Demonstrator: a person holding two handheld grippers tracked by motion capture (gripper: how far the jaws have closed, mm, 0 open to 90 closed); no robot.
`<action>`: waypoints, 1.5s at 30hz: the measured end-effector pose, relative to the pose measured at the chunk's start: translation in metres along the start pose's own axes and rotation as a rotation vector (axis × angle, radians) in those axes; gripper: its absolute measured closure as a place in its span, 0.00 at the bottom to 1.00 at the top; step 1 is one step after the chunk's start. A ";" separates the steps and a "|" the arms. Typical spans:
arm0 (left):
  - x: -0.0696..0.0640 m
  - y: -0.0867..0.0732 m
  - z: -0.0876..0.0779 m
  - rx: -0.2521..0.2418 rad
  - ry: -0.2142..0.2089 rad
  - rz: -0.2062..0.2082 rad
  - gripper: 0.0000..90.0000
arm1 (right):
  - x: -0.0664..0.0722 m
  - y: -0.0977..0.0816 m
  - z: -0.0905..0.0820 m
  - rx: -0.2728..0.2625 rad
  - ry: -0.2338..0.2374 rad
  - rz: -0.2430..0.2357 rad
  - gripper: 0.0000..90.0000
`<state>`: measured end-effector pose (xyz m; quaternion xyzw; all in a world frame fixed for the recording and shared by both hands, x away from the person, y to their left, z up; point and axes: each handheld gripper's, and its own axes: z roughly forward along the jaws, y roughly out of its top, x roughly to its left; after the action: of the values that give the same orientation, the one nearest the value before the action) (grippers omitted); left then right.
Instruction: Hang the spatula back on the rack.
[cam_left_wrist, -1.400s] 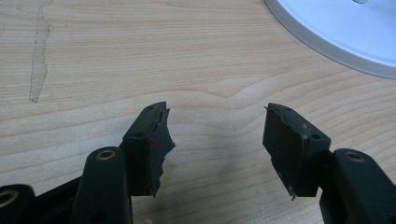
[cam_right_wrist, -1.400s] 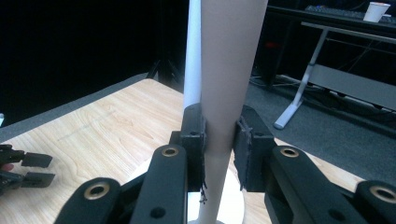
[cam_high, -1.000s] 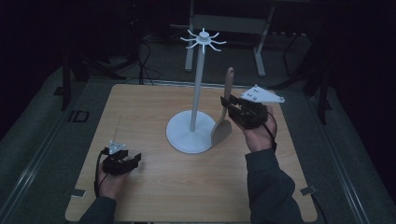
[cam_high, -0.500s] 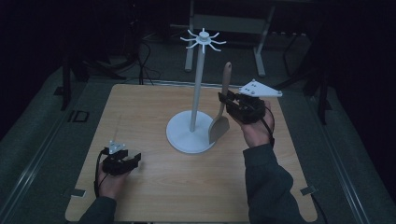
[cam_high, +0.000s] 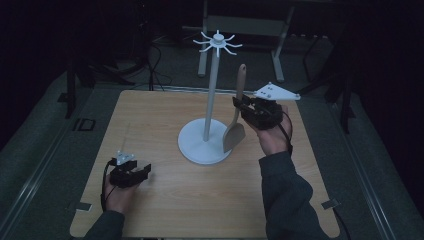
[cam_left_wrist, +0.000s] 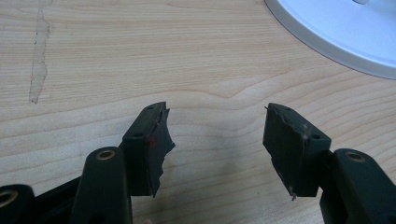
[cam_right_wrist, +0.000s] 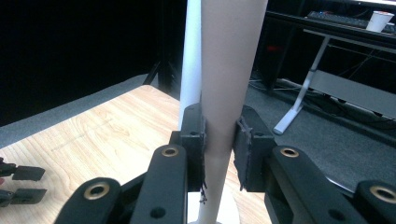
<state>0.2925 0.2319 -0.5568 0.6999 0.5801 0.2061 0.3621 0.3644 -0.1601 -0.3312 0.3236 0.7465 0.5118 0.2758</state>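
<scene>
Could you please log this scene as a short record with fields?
surface: wooden table
stand: white stand, round base on the table, hooks on top
held thing: wooden spatula, upright, blade down, beside the pole
right gripper: shut on the spatula handle
left gripper: open, nothing between the jaws, low over the table
hooks: nothing hangs on them

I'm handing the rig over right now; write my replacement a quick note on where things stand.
Right gripper: shut on the wooden spatula, held upright, blade down, beside the white hook stand.
Left gripper: open, holding nothing, low over the wooden table near its front left.
Done: spatula picked up and brought to the stand.
Left: probably hang the spatula on one of the top hooks, then release.
</scene>
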 end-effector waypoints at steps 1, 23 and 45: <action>0.000 0.000 0.000 0.000 -0.001 0.000 0.45 | 0.000 0.000 0.000 0.001 0.000 0.001 0.84; -0.001 0.000 0.000 -0.002 -0.003 0.000 0.45 | -0.008 0.005 0.009 0.006 0.024 0.023 0.84; -0.001 0.000 0.000 -0.001 -0.004 0.001 0.45 | -0.003 0.026 0.017 0.001 0.040 0.017 0.84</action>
<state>0.2929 0.2313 -0.5568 0.7003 0.5790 0.2051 0.3637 0.3844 -0.1460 -0.3121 0.3197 0.7493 0.5202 0.2563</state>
